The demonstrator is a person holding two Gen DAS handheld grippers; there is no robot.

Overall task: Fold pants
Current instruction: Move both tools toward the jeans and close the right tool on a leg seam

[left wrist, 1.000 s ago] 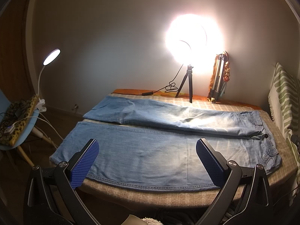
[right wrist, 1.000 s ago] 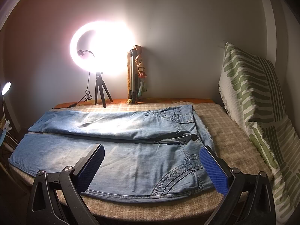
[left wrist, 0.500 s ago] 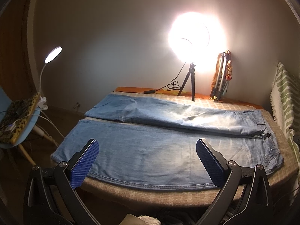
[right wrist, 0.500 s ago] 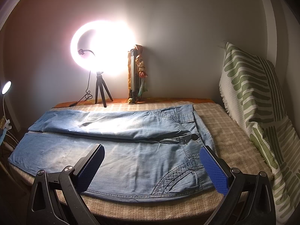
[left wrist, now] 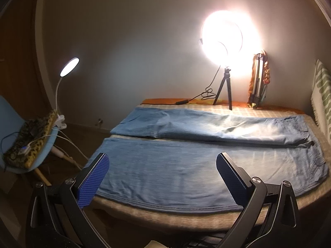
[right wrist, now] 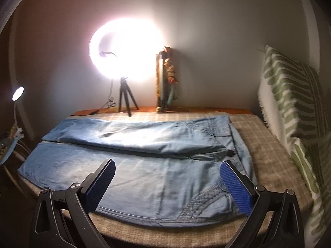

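Light blue jeans [left wrist: 186, 157] lie flat across a bed with a checked beige cover [left wrist: 178, 217], both legs side by side, hems to the left and waistband [right wrist: 238, 142] to the right. My left gripper [left wrist: 162, 161] is open and empty, held above the near leg close to the bed's front edge. My right gripper [right wrist: 167, 168] is also open with nothing in it, hovering over the seat and back pocket stitching [right wrist: 206, 198] near the waist end. Neither gripper touches the denim.
A bright ring light on a small tripod [left wrist: 224, 91] and a folded tripod [left wrist: 257, 82] stand at the far edge by the wall. A green-striped cushion [right wrist: 293, 111] leans at the right. A blue chair [left wrist: 31, 155] with a clip lamp [left wrist: 69, 67] stands left of the bed.
Both grippers have moved forward and a little lower toward the jeans, the left one also shifting left. Their jaws stay wide apart.
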